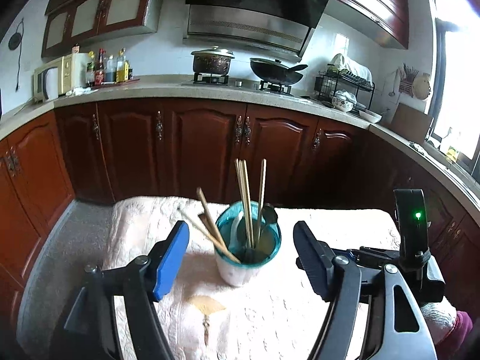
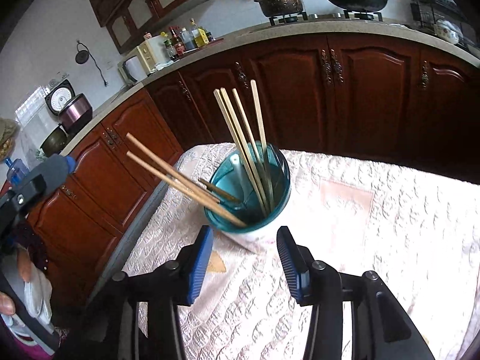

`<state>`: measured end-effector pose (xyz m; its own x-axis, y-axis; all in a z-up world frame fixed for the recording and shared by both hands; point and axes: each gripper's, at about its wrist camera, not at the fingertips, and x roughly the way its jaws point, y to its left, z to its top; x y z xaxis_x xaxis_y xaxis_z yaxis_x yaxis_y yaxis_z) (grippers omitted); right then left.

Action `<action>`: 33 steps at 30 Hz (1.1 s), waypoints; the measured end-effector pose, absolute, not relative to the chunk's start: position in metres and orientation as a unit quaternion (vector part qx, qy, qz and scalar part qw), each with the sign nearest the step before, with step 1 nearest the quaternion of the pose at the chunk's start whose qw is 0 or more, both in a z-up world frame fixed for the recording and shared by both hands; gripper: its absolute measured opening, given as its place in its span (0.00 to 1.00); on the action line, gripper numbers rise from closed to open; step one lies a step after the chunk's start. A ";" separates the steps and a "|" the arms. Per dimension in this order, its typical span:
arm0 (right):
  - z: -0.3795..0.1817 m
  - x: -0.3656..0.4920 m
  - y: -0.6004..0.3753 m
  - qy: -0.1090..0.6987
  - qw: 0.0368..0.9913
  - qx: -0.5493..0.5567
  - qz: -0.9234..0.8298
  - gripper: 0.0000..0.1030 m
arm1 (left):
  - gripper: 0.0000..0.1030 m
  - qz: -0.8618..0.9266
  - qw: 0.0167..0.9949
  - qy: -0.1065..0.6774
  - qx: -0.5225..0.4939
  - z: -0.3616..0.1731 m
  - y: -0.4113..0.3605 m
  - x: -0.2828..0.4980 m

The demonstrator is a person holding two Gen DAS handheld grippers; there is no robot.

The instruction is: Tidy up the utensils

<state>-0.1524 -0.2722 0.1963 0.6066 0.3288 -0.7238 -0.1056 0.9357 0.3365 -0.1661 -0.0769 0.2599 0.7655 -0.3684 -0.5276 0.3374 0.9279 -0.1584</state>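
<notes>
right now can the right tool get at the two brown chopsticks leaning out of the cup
Probably yes. The right tool is open and empty, just short of the cup. The brown chopsticks lean out to its left over bare tablecloth, nothing blocking.

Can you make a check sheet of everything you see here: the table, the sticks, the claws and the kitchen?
Surface: table under a pale cloth, bare apart from the cup.
Job's things: chopsticks standing in a teal cup; two lean left over the rim.
Clutter: nothing seen on the table.
Grippers: left gripper open, empty; right gripper open, empty.
Cables: cord on the wall.
Surroundings: pot and wok on the stove, bottles, dish rack.
</notes>
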 end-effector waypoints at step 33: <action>0.163 -0.176 -0.239 0.441 0.892 0.080 0.058 0.57 | 0.71 -0.118 0.928 0.353 -0.019 0.175 -0.067 -0.169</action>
<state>-0.1765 -0.2394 0.1626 0.6033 0.1745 -0.7782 -0.0340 0.9805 0.1935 -0.1687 -0.0667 0.1747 0.7231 -0.2324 -0.6504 0.2060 0.9714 -0.1180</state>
